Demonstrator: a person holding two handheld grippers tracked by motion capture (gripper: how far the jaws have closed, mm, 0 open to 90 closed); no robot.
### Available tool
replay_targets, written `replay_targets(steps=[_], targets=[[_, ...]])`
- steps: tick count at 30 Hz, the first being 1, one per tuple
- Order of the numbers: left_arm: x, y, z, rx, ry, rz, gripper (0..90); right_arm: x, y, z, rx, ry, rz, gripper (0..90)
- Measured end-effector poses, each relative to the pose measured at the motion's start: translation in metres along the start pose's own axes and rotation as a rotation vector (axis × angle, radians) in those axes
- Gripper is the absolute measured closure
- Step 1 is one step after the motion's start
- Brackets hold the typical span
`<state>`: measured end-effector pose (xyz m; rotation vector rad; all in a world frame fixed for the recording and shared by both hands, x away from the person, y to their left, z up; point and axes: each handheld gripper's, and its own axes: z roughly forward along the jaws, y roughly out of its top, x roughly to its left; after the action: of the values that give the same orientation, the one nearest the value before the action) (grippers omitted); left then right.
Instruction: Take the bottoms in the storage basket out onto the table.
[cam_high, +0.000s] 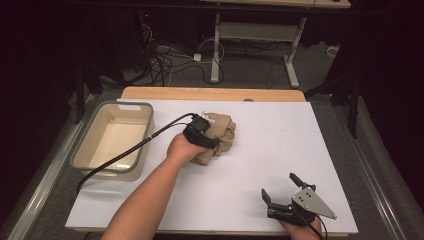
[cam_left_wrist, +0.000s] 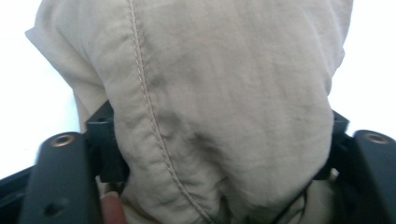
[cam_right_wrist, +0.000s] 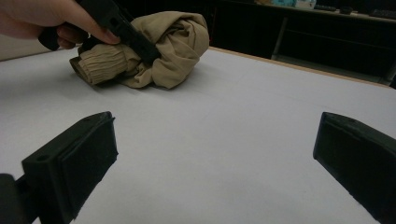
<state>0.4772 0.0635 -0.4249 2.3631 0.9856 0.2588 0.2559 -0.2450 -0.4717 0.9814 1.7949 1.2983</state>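
Left gripper (cam_high: 201, 131): black body, with a black cable (cam_high: 125, 155) trailing from it; its black fingers (cam_left_wrist: 63, 182) are blocky, each with a brass-coloured round insert near the top. Right gripper (cam_high: 281, 192): black, topped by a grey three-cornered plate (cam_high: 311, 201) dotted with small dark screws; its fingers (cam_right_wrist: 77, 165) carry flat, matte black pads. Both forearms (cam_high: 145, 200) are bare, no sleeve visible.
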Motion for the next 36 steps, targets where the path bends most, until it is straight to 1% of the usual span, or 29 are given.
replay_targets(steps=[5, 7, 8, 10, 12, 16, 18, 21, 25, 26, 27, 30, 31, 32, 36], targets=[[0.001, -0.001, 0.005, -0.016, -0.011, 0.003, 18.6, 0.000, 0.000, 0.000, 0.001, -0.004, 0.001, 0.5], [0.000, -0.002, 0.009, -0.034, -0.023, 0.001, 16.3, 0.000, 0.000, 0.000, 0.000, -0.003, 0.002, 0.5], [-0.001, -0.003, 0.010, -0.037, -0.023, 0.005, 14.1, 0.000, 0.000, 0.000, 0.002, -0.001, 0.003, 0.5], [-0.002, -0.004, 0.013, -0.051, -0.021, 0.010, 13.2, 0.000, -0.001, 0.000, 0.002, -0.003, 0.003, 0.6], [-0.002, -0.005, 0.015, -0.058, -0.020, 0.019, 7.8, 0.000, -0.001, 0.000, 0.002, -0.003, 0.001, 0.6], [-0.004, -0.006, 0.018, -0.070, -0.017, 0.019, 4.4, 0.000, -0.001, 0.000, 0.002, -0.004, 0.001, 0.5], [-0.005, -0.007, 0.019, -0.079, -0.017, 0.014, 0.0, 0.000, -0.001, 0.000, 0.003, -0.004, 0.002, 0.6], [-0.005, -0.007, 0.020, -0.082, -0.018, 0.016, 0.0, 0.000, -0.001, 0.000, 0.003, -0.004, 0.001, 0.6], [-0.006, -0.008, 0.020, -0.087, -0.031, 0.016, 0.0, 0.000, -0.001, -0.001, 0.003, -0.005, 0.001, 0.5], [-0.006, -0.008, 0.021, -0.085, -0.043, 0.015, 0.0, 0.000, -0.001, -0.001, 0.003, -0.005, 0.001, 0.6], [-0.006, -0.008, 0.021, -0.085, -0.043, 0.015, 0.0, 0.000, -0.001, -0.001, 0.003, -0.005, 0.001, 0.6], [-0.005, -0.007, 0.019, -0.068, -0.086, 0.006, 0.0, 0.000, -0.001, 0.000, 0.002, -0.006, -0.001, 0.6], [-0.005, -0.007, 0.019, -0.068, -0.086, 0.006, 0.0, 0.000, -0.001, 0.000, 0.002, -0.006, -0.001, 0.6], [-0.005, -0.007, 0.019, -0.061, -0.097, 0.007, 0.0, 0.001, -0.001, 0.000, 0.003, -0.005, -0.001, 0.6], [-0.006, -0.008, 0.017, -0.059, -0.097, 0.006, 0.0, 0.001, -0.001, 0.000, 0.003, -0.004, -0.001, 0.6]])
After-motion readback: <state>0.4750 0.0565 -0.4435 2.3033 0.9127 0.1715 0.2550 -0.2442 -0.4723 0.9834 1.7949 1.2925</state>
